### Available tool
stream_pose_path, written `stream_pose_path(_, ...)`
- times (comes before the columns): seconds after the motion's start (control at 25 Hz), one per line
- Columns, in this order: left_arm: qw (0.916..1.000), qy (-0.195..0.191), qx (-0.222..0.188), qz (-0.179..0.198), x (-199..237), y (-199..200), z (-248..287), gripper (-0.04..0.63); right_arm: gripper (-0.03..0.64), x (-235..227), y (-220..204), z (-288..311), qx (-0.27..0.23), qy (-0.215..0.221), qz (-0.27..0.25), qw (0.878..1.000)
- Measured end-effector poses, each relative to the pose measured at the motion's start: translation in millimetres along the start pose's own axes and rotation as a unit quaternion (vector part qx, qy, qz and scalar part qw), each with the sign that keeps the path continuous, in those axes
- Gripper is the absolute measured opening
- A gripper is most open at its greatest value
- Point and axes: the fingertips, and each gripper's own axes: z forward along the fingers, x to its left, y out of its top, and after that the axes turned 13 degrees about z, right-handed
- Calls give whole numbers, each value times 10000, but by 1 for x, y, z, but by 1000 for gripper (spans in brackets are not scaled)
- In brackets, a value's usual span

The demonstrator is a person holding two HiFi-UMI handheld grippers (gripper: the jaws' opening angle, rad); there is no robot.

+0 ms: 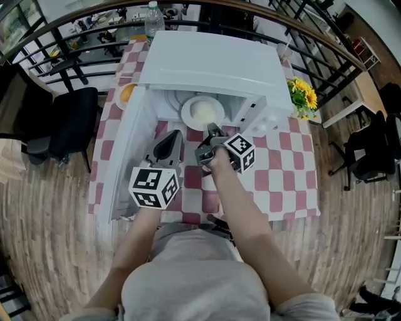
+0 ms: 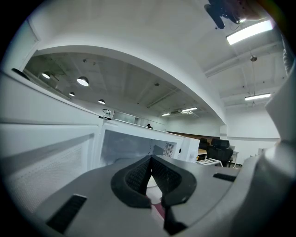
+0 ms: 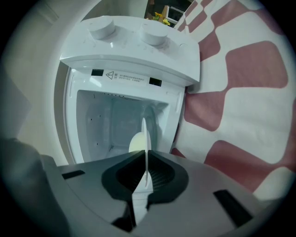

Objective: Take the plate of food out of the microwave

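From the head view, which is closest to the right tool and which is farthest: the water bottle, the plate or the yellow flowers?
1. Plate: in the open microwave, pinched by the right tool.
2. Yellow flowers: on the right, beside the microwave.
3. Water bottle: at the back, behind the microwave.

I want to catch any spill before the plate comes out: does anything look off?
Nothing stands out. The plate looks level inside the open microwave, the food sits on it, nothing spilled, and the right tongs grip its near rim.
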Motion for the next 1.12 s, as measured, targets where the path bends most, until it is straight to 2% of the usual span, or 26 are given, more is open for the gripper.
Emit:
stream_pose_path(0.44,9999,-129,-101,5,-22,4,-10,2,35,11,-6,-34,204,303,-62,9993)
stream_pose_path(1.12,9994,-203,-286,-26,-44,11,-29,2,35,26,-22,-93,285,819,168,9961)
